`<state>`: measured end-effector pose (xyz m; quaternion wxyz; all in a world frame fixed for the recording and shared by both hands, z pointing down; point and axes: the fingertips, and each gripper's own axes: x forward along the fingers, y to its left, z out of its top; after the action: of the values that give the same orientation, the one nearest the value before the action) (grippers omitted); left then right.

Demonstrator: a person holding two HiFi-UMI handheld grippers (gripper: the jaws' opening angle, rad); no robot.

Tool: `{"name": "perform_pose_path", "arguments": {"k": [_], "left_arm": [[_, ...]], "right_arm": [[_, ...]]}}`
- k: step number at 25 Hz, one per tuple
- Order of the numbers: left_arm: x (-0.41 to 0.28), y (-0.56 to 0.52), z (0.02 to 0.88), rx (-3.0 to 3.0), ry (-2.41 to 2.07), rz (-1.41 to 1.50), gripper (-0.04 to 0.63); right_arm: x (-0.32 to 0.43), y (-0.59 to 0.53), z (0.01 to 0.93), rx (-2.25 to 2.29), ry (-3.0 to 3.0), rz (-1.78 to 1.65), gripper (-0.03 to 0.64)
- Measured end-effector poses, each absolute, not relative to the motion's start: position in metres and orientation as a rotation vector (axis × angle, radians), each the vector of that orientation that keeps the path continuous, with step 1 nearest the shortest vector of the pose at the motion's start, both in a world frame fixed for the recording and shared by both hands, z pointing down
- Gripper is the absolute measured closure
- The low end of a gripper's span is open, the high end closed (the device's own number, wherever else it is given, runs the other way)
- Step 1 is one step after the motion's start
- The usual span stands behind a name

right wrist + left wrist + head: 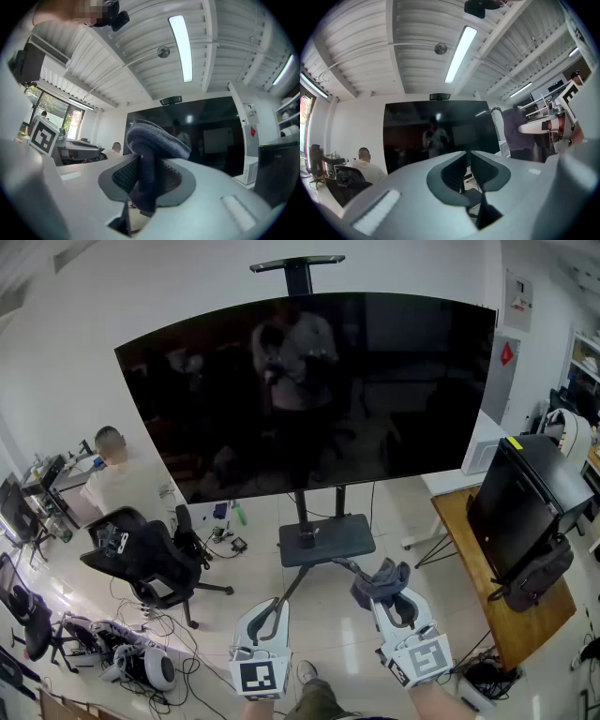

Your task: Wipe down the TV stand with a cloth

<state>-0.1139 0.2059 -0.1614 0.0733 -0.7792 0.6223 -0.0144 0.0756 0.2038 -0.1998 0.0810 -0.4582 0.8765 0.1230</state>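
Grey-blue fleece cloth [152, 145] is bunched up, pinched tight in the fingers of the right gripper [389, 596], near the black metal TV stand [326, 540] under the screen. Left gripper [272, 613]: fingers pressed together, nothing between them.

The pale floor [253, 559] is carrying the TV stand [326, 541] at its middle, with a black office chair [150, 563] and loose cables [112, 638] lying off to the left. A wooden table [469, 559] is standing at the right, bearing a black box [520, 498].
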Motion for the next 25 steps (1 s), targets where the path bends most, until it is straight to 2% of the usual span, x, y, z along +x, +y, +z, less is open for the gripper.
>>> {"name": "perform_pose_path", "arguments": {"k": [8,11,14,17,21,25], "left_arm": [[-0.204,0.026,-0.184,-2.369,1.837,-0.011,0.344],[-0.218,-0.035,-0.191,-2.366,1.83,-0.02,0.344],[-0.215,-0.101,-0.16,-2.356,1.844,-0.057,0.344],[-0.202,-0.149,-0.094,-2.33,1.846,-0.086,0.344],[-0.185,-0.228,0.055,-2.294,1.882,-0.135,0.344],[-0.174,-0.297,0.161,-2.24,1.87,-0.025,0.344]], "right_arm": [[-0.029,0.027,-0.217,-1.399,2.588,0.405,0.532],[-0.044,-0.027,-0.225,-1.415,2.575,0.463,0.535],[-0.036,-0.091,-0.193,-1.429,2.561,0.472,0.535],[-0.016,-0.141,-0.115,-1.468,2.585,0.417,0.535],[0.003,-0.227,0.04,-1.434,2.563,0.456,0.534],[0.006,-0.311,0.212,-1.524,2.743,0.226,0.534]]}}
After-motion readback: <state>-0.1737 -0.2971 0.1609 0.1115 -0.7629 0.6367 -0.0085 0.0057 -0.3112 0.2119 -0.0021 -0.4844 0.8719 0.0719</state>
